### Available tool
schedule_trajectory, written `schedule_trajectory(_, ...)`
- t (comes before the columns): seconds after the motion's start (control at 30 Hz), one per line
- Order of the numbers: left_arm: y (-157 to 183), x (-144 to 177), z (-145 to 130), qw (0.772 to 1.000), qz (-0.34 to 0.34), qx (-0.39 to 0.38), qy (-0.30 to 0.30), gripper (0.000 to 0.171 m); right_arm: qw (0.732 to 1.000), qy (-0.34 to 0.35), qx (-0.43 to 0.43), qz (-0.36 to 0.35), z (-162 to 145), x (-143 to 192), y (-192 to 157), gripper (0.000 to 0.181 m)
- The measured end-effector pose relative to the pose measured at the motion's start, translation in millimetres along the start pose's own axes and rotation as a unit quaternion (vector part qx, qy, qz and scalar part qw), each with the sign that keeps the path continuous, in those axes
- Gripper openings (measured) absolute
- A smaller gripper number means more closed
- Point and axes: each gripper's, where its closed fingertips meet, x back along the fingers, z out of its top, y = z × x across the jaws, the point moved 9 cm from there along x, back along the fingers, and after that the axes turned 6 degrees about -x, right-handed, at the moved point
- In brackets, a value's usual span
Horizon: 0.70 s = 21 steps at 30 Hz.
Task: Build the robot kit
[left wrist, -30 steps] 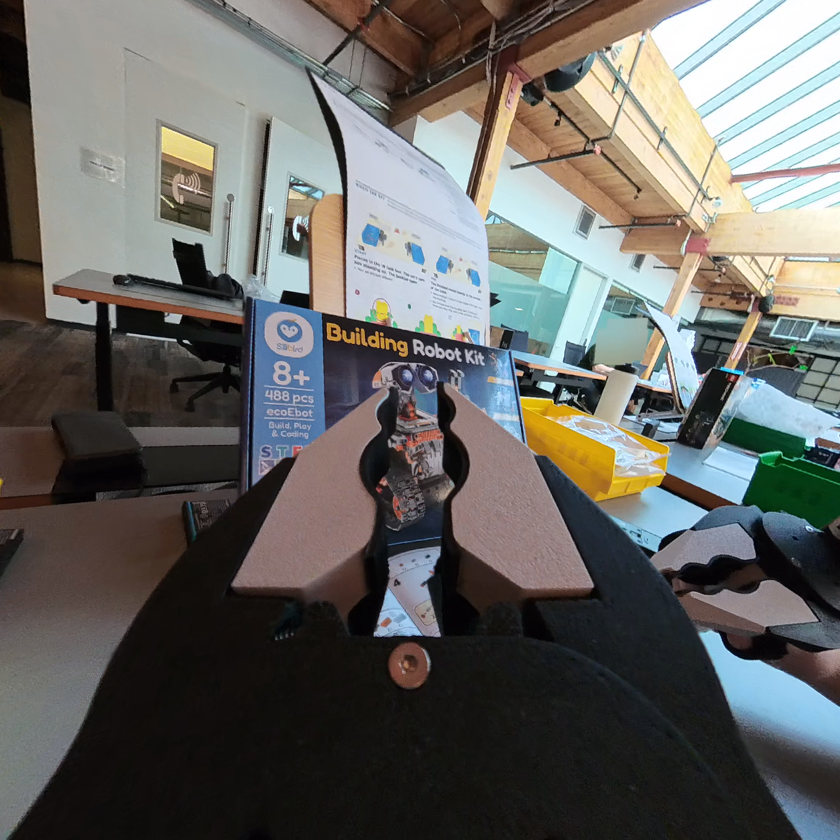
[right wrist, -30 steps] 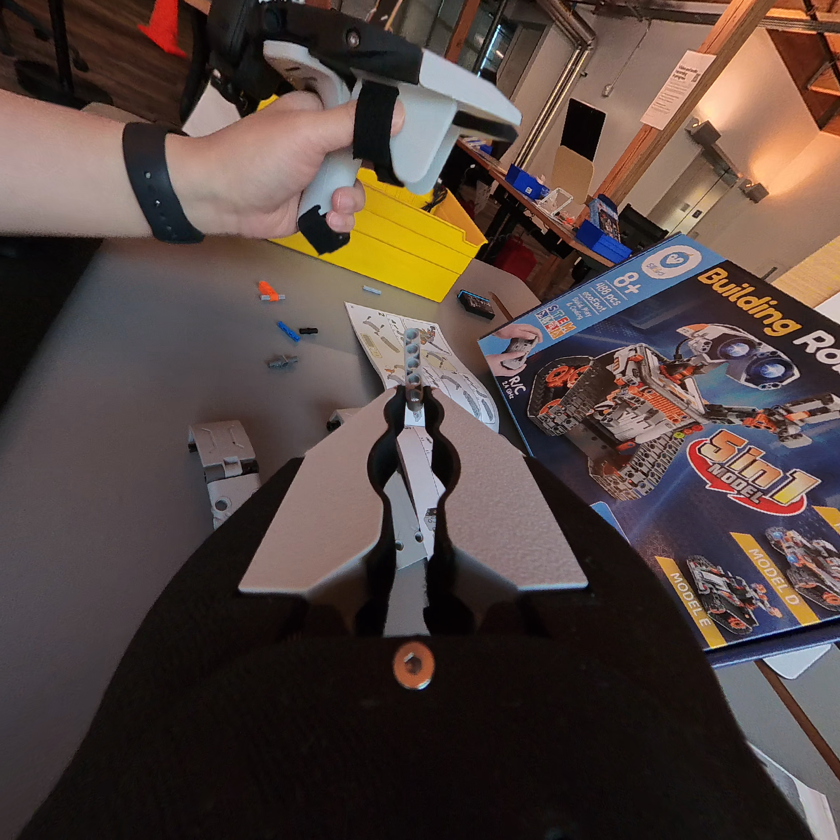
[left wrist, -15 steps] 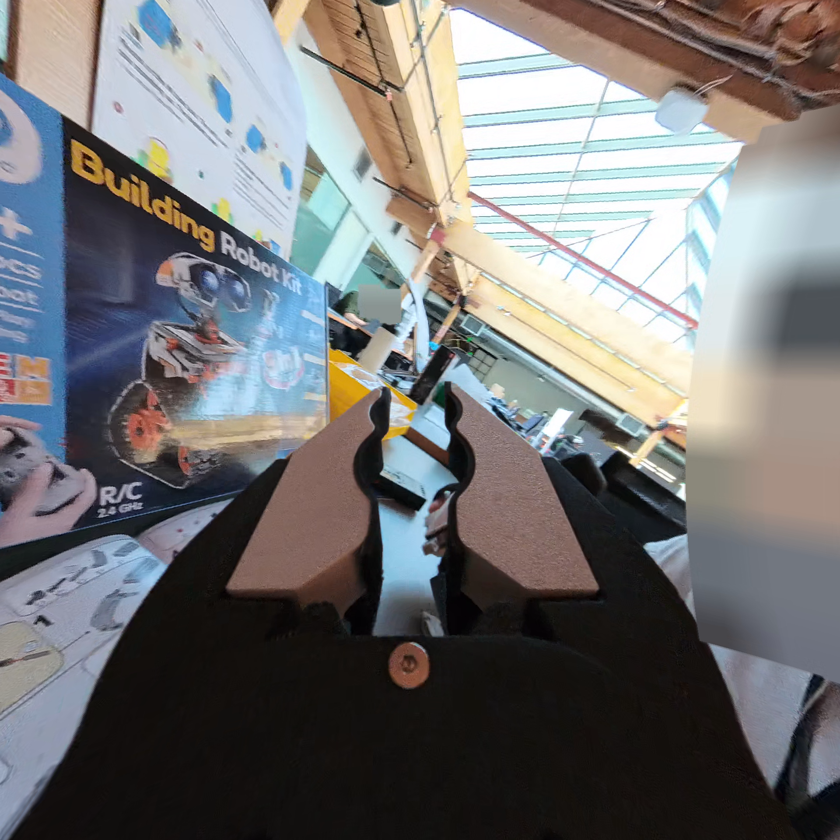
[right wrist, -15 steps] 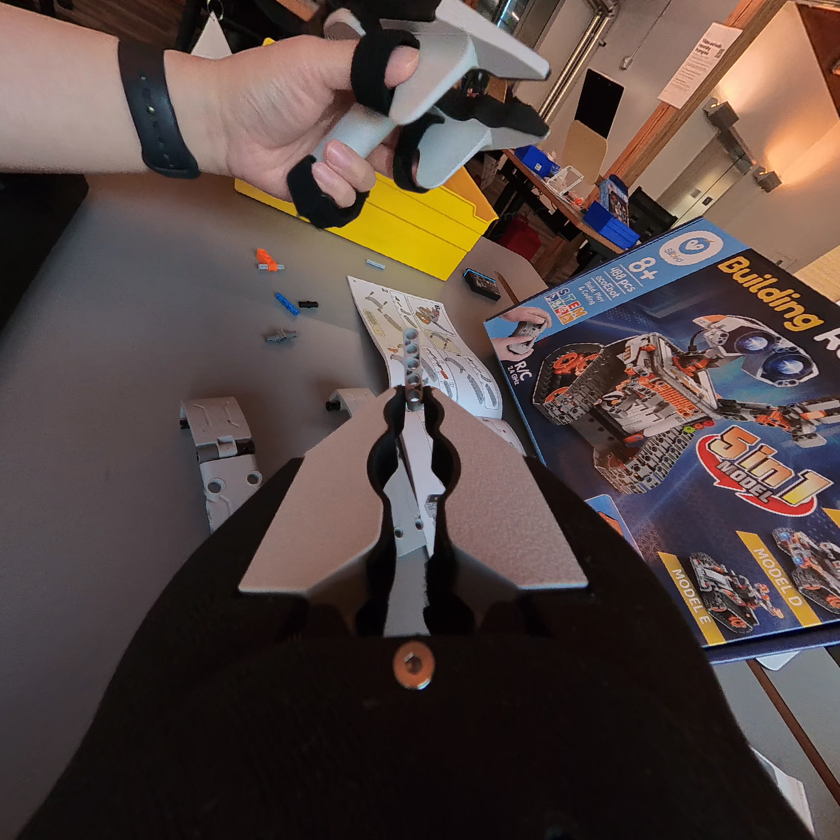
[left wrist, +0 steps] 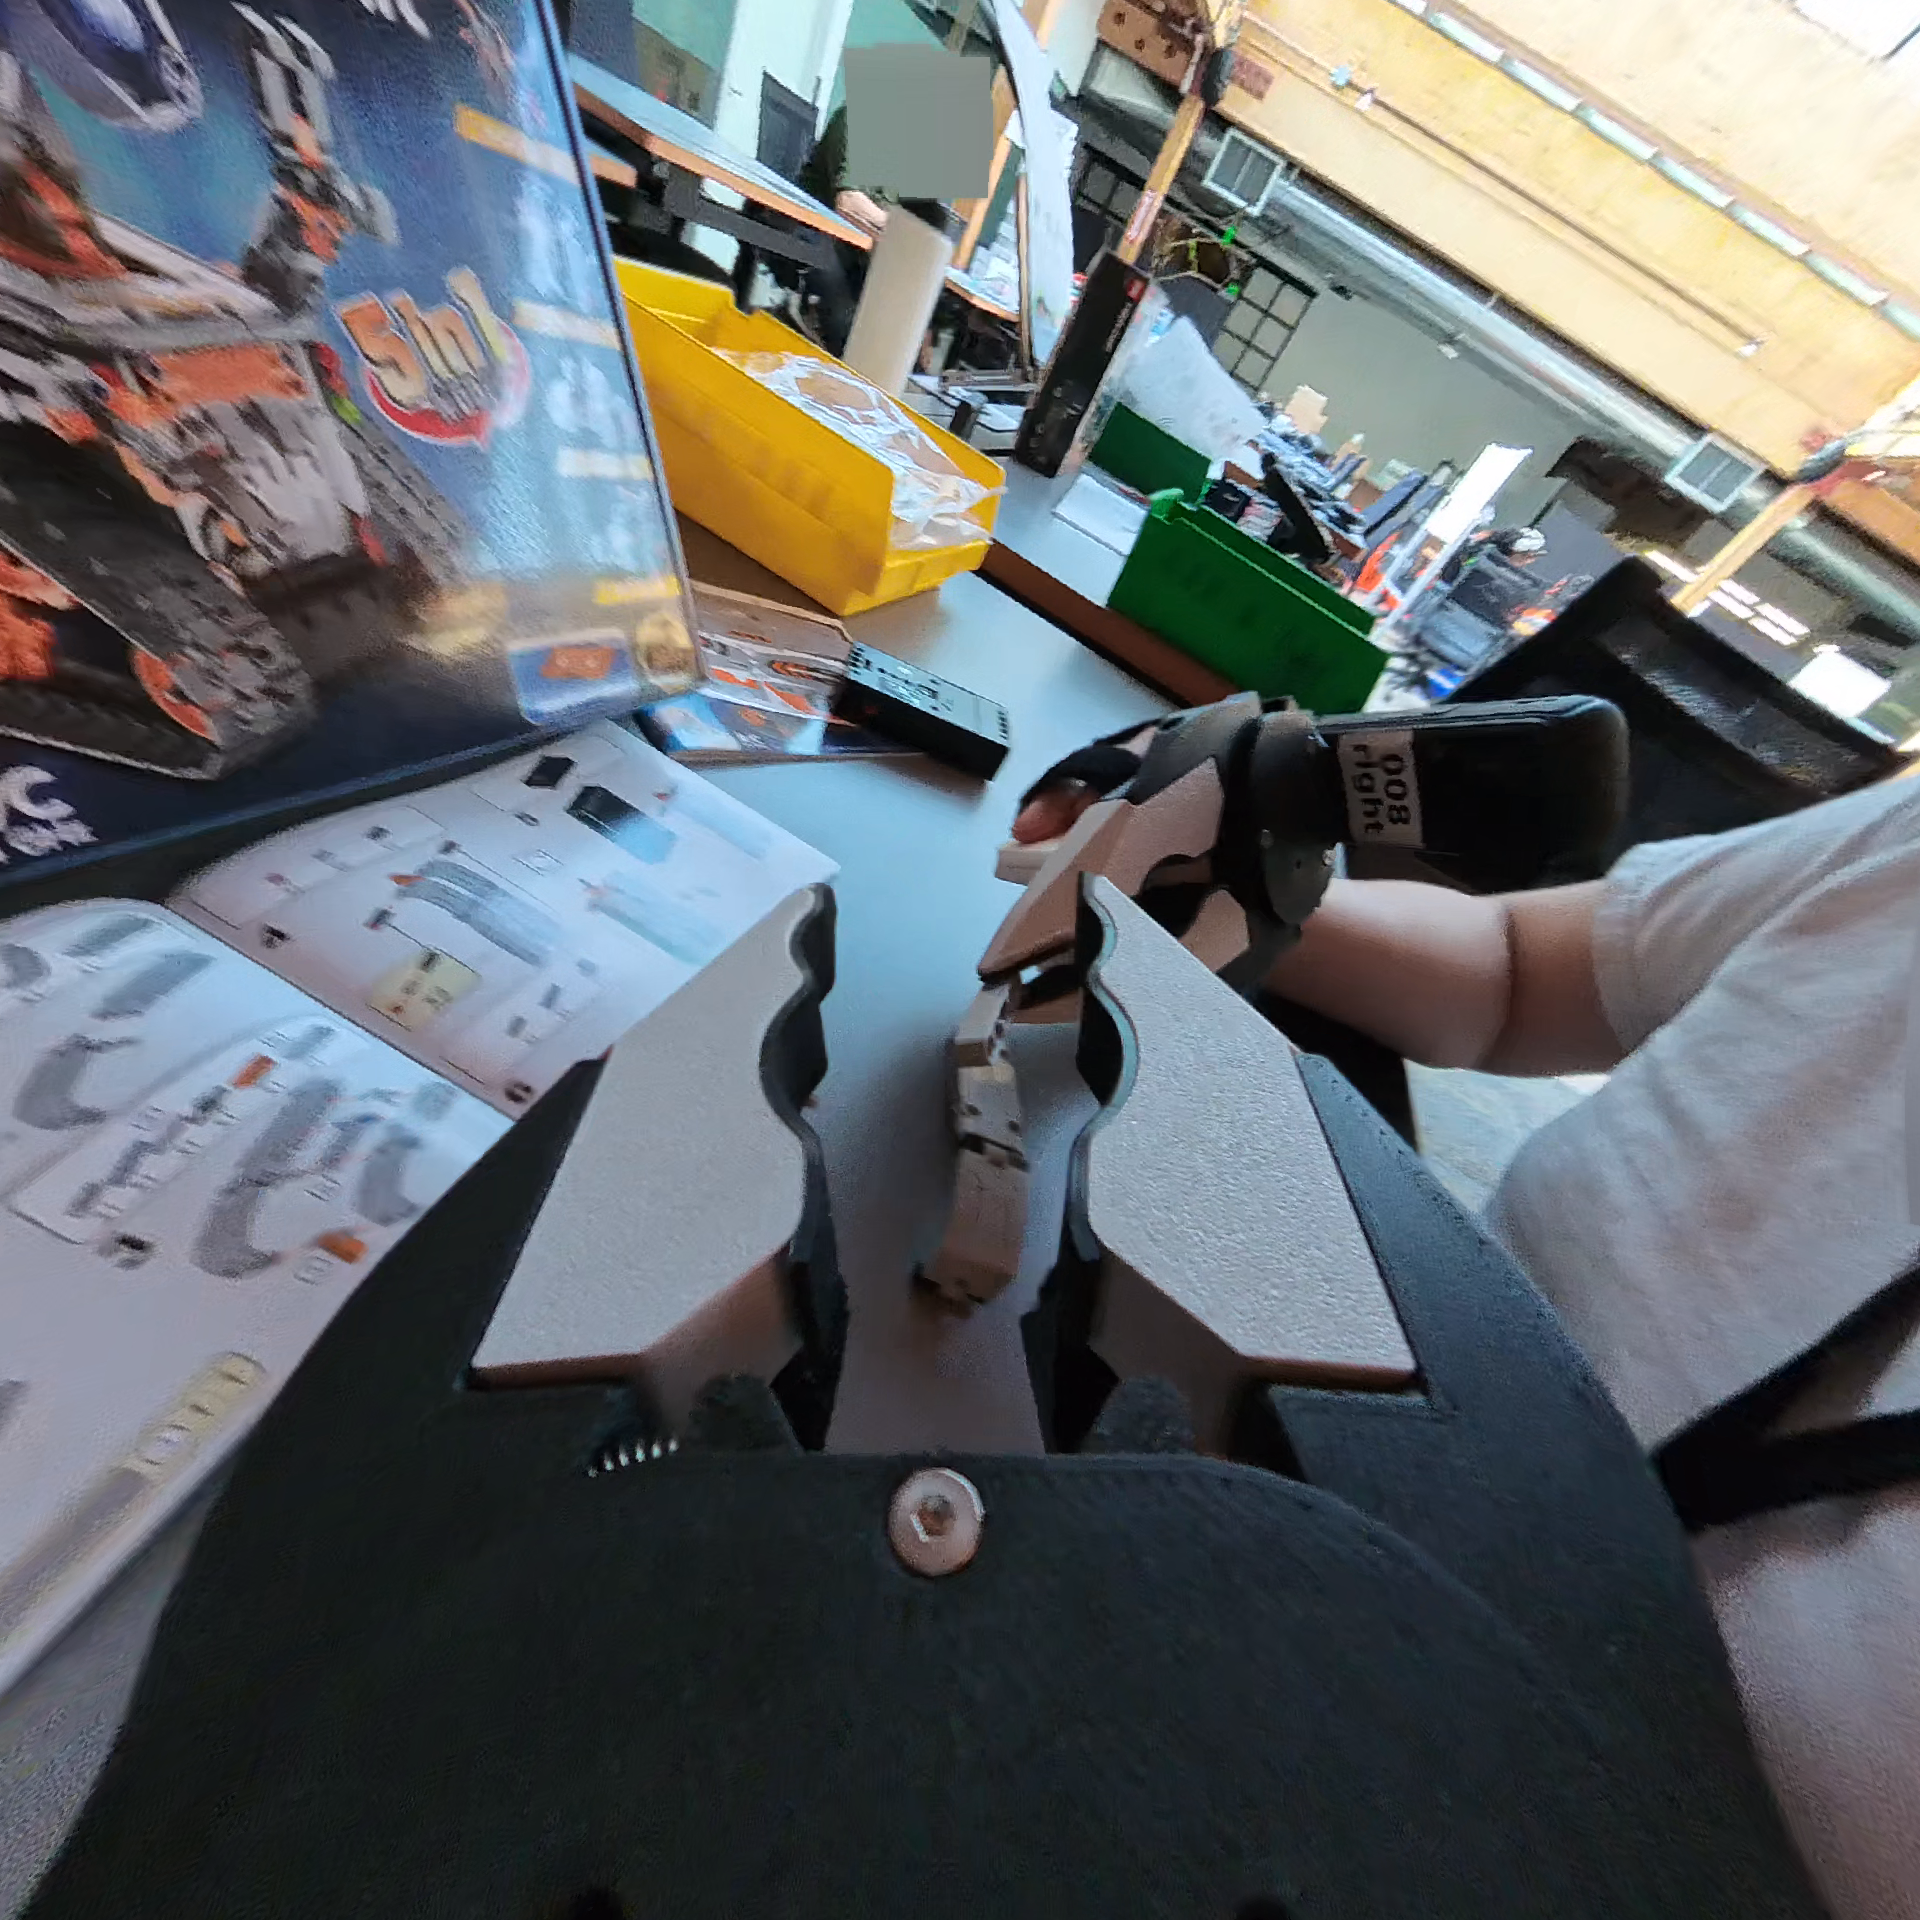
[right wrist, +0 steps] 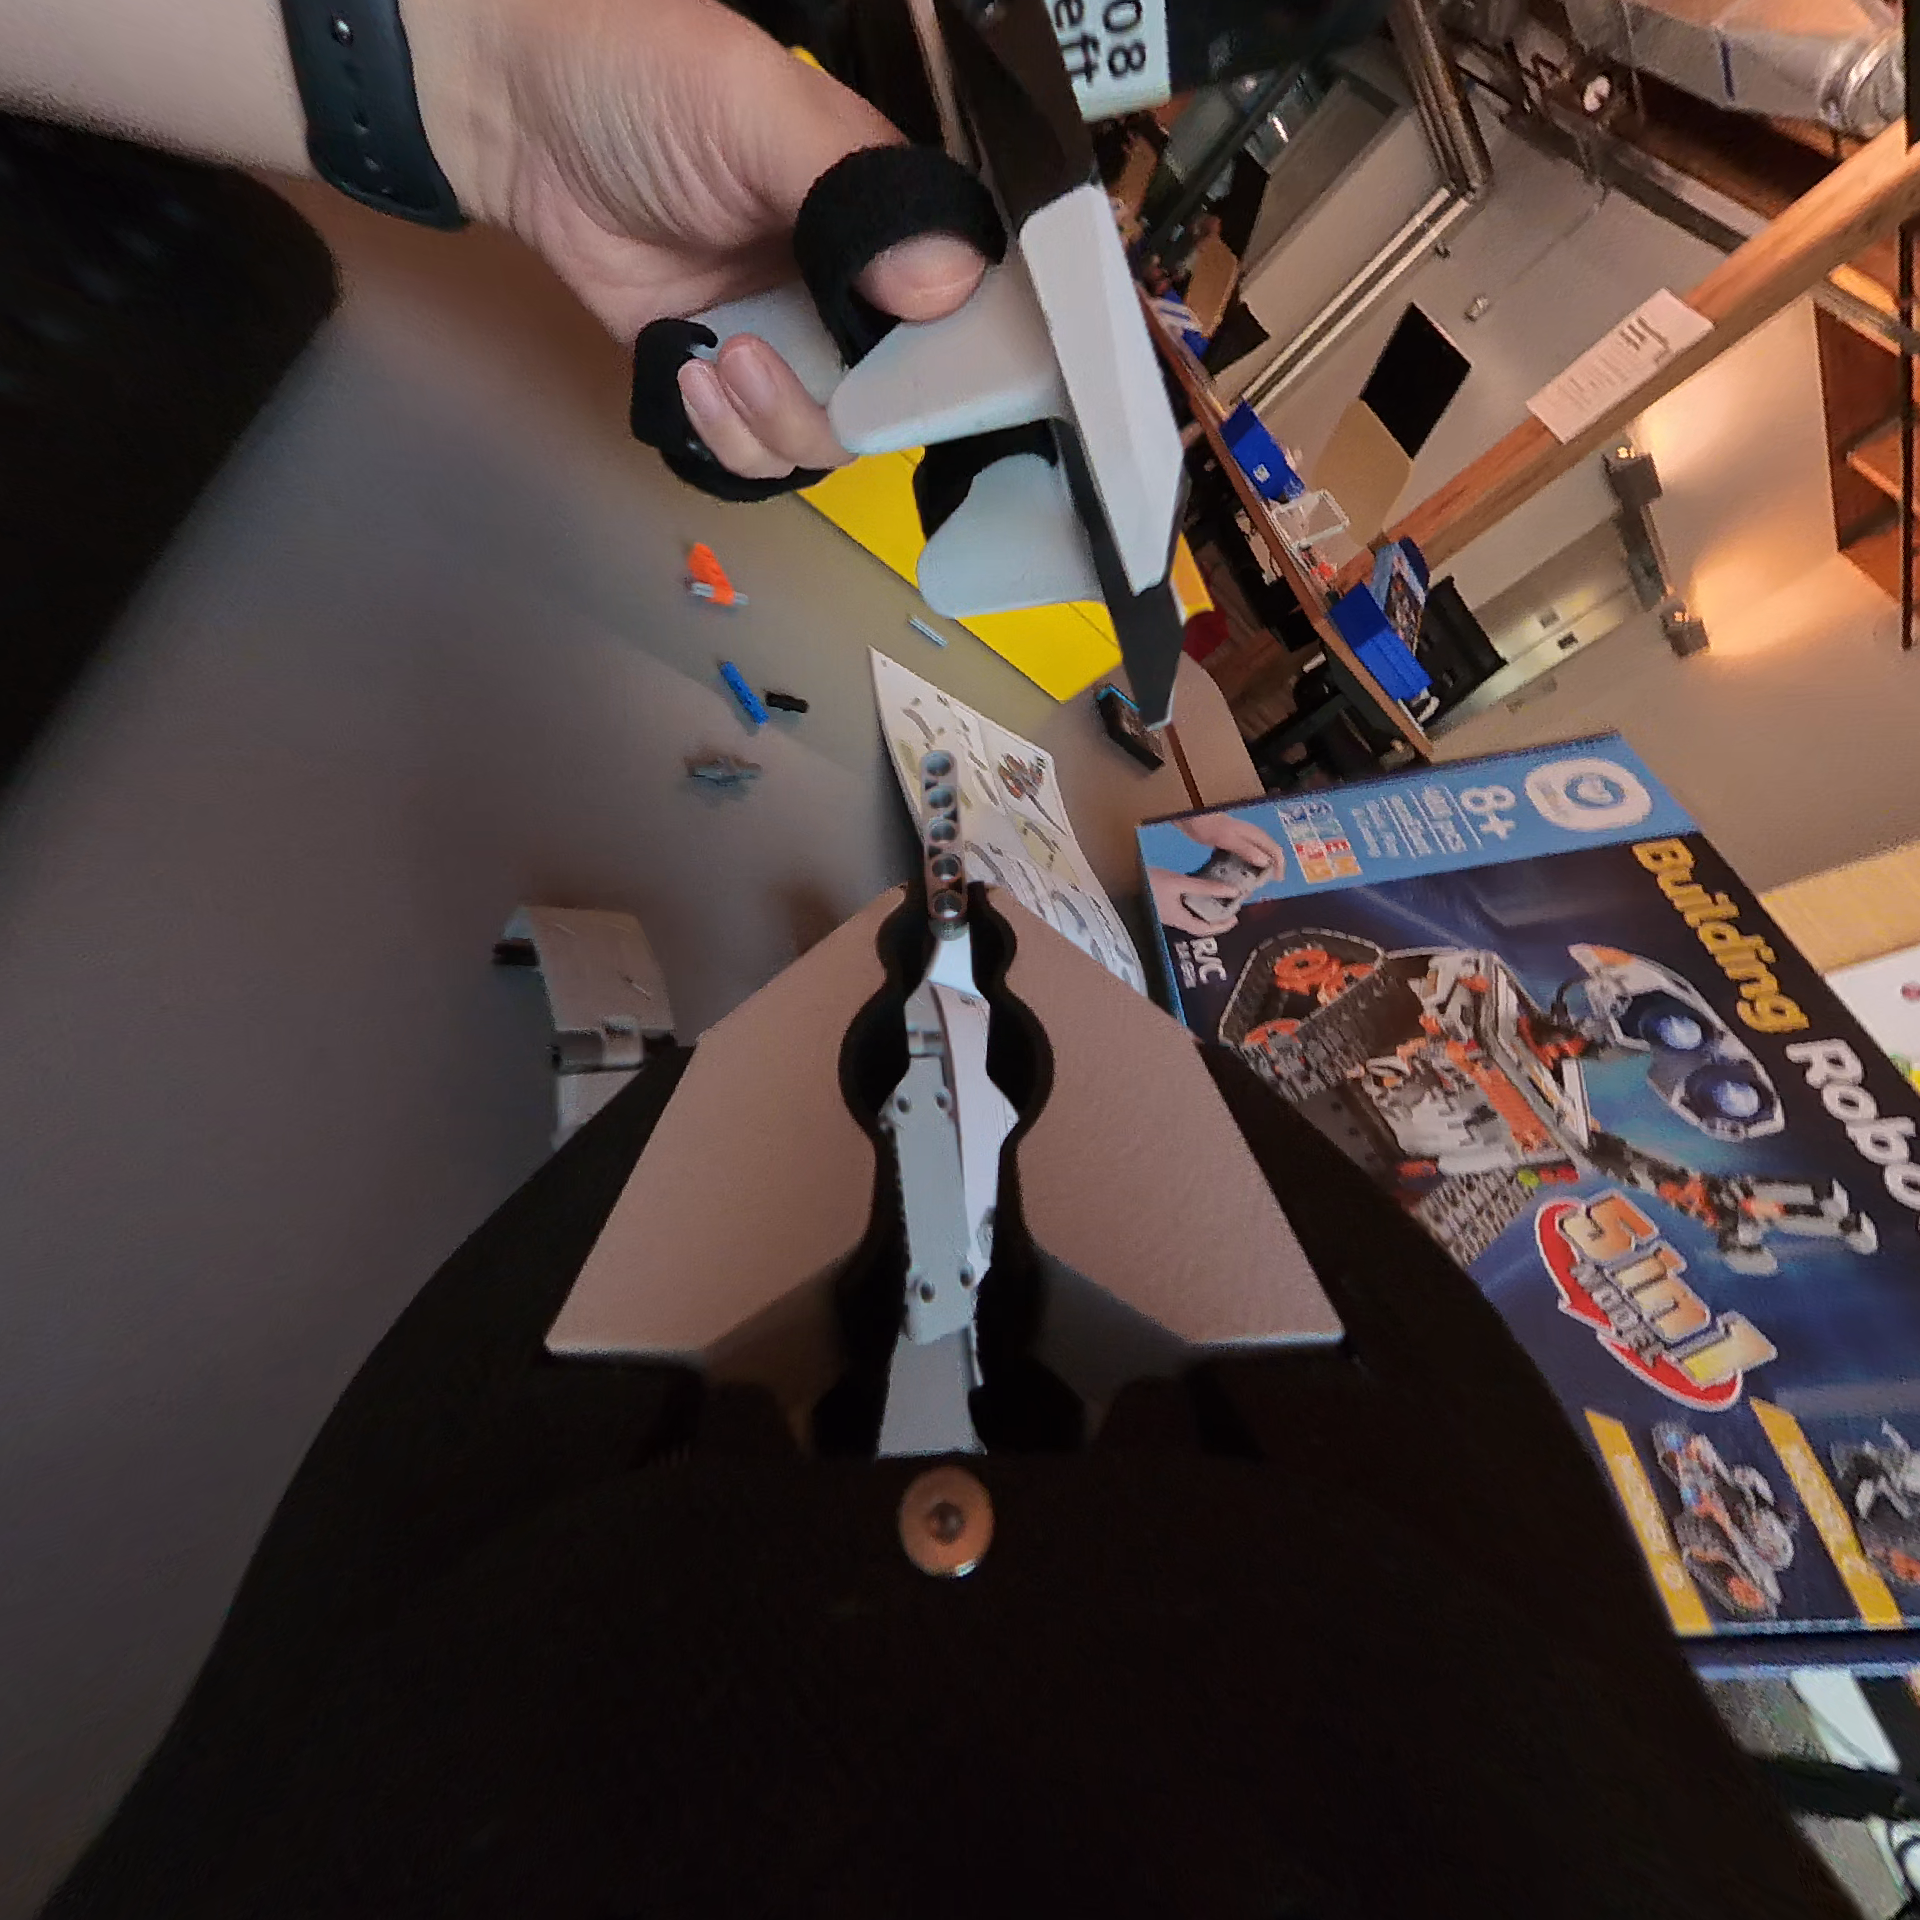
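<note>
My right gripper point(right wrist: 945, 906) is shut on a grey holed beam point(right wrist: 940, 821) joined to a white panel piece point(right wrist: 940, 1195), held above the table. In the left wrist view the right gripper point(left wrist: 1049, 935) comes in from the right. The grey assembly point(left wrist: 977, 1153) hangs from its tips. My left gripper point(left wrist: 956, 909) is open, with the assembly between its fingers, nearer the right finger; I cannot tell if they touch. In the right wrist view a hand holds the left gripper point(right wrist: 1070, 416) above and ahead.
A blue robot kit box point(left wrist: 312, 364) point(right wrist: 1558, 1091) stands tilted beside an open instruction booklet point(left wrist: 312, 1039) point(right wrist: 997, 810). A grey part point(right wrist: 582, 987) and small orange point(right wrist: 710, 571) and blue point(right wrist: 743, 691) pieces lie on the table. A yellow bin point(left wrist: 810, 447), a green bin point(left wrist: 1236, 613) and a black box point(left wrist: 920, 707) are behind.
My left gripper has swung down from pointing up at the ceiling toward the table, opened wider, and come around the assembly. My right gripper has kept its hold and hardly moved.
</note>
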Motion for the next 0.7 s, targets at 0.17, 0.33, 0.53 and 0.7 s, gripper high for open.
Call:
schedule_trajectory(0.17, 15, 12, -48, 0.998, -0.023, 0.062, -0.002, 0.027, 0.998, 0.004, 0.052, 0.029, 10, -8, -21, 0.007)
schedule_trajectory(0.33, 20, 20, -59, 0.997, -0.035, 0.061, 0.017, 0.016, 0.996, -0.002, 0.084, 0.036, 15, -12, -29, 0.007)
schedule_trajectory(0.53, 22, 12, -66, 0.996, -0.058, 0.05, -0.042, 0.01, 0.994, -0.001, 0.105, 0.026, 18, -10, -32, 0.007)
schedule_trajectory(0.7, 28, 8, -70, 0.993, -0.082, 0.05, -0.065, 0.018, 0.994, 0.013, 0.11, 0.026, 22, -9, -34, 0.007)
